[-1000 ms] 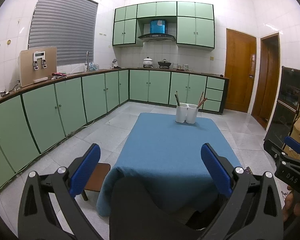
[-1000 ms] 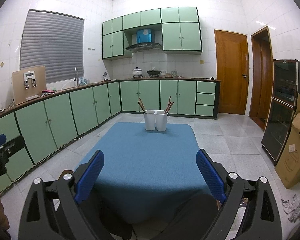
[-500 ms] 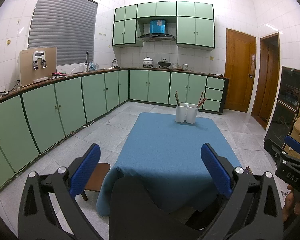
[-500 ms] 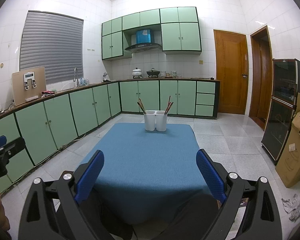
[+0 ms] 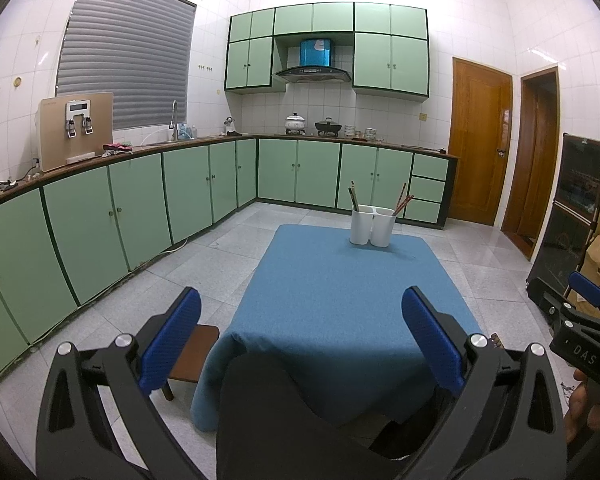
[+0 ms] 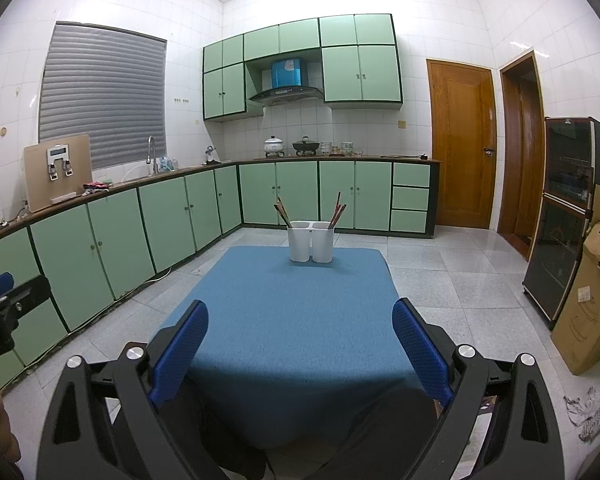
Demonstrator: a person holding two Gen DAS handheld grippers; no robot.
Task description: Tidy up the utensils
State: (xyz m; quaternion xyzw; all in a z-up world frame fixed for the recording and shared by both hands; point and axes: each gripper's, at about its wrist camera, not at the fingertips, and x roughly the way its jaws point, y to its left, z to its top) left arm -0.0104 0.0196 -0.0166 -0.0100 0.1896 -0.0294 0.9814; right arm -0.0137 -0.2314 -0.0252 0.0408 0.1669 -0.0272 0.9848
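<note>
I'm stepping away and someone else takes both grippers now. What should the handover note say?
Left gripper: jaws open, empty, held back at the near edge of the table.
Right gripper: the same, open and empty.
The white two-cup holder stands at the table's far end, with chopsticks leaning in its left cup and more in its right.
Done: nothing loose shows on the blue cloth.
Left: cannot tell whether the sticks still need sorting; check the holder up close.

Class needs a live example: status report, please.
Left gripper open, empty. Right gripper open, empty. Chopsticks in white holder at far table end. Path unobstructed.
</note>
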